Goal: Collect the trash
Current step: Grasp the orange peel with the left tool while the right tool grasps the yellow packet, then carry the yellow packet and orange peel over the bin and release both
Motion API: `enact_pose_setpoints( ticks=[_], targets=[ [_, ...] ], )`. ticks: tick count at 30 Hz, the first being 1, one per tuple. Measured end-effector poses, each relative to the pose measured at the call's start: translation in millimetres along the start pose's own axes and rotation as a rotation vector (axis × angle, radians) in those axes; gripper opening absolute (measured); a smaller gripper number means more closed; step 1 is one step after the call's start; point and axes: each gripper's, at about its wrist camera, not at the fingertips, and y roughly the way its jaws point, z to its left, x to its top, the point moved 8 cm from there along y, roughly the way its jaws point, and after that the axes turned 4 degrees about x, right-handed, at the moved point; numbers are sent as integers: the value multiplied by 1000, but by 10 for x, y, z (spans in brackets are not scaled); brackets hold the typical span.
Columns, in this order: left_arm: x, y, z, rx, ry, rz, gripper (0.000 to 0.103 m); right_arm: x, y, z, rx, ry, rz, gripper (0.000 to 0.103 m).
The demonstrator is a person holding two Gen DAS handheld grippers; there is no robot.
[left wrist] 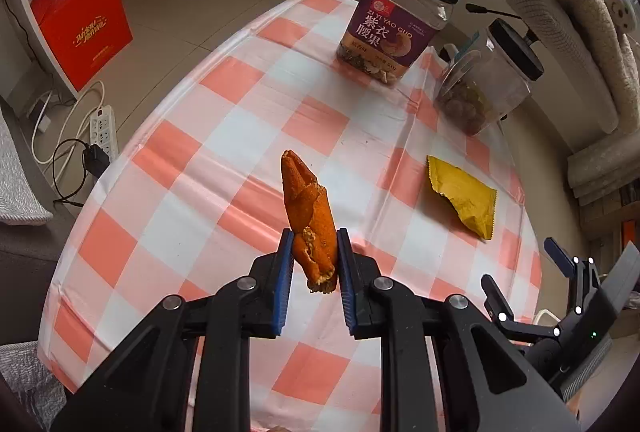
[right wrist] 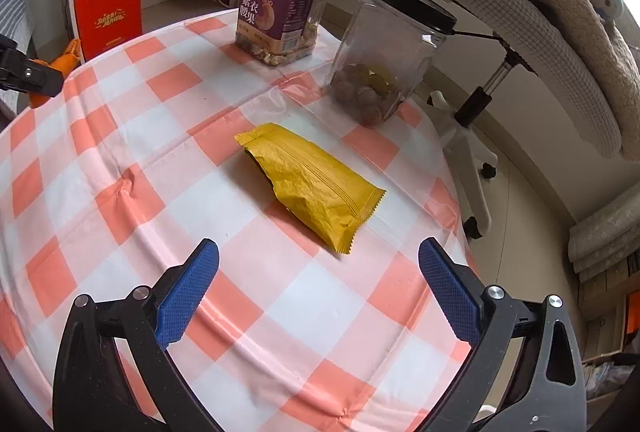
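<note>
Orange peel (left wrist: 310, 220) clamped between left gripper (left wrist: 312, 252) pads. Right gripper (right wrist: 318, 264) fingers apart before yellow wrapper (right wrist: 310, 187). Labelled cashew jar (right wrist: 284, 3) and clear jar (right wrist: 388, 59) are each part-filled.

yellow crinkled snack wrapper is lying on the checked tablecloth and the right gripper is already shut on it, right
Not quite. The yellow crinkled snack wrapper does lie on the pink-and-white checked tablecloth, but the right gripper is open and short of it, touching nothing. The right wrist view shows this.
</note>
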Motion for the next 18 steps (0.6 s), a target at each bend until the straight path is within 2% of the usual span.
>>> enact_pose_setpoints(
  ticks=[4, 7, 9, 10, 13, 14, 15, 18],
  targets=[
    [-14, -137, 109, -21, -12, -14, 22, 231, 372, 111, 12, -37, 28, 94],
    [34, -257, 168, -8, -5, -51, 22, 297, 614, 148, 11, -60, 56, 88],
    [46, -289, 197, -1, -2, -62, 22, 288, 766, 135, 29, -48, 86, 77],
    [47, -298, 217, -3, -1, -60, 22, 311, 782, 105, 68, -11, 66, 69],
    [44, -315, 246, -4, -3, -61, 22, 335, 831, -58, 130, 116, 62, 43],
    [47, -319, 258, -1, -4, -63, 22, 331, 829, -109, 129, 147, 61, 40],
    [49, -326, 275, 0, -7, -64, 22, 318, 821, -148, 138, 180, 62, 31],
    [57, -354, 324, -6, -23, -66, 22, 267, 751, -209, 166, 270, 55, 22]
  ],
)
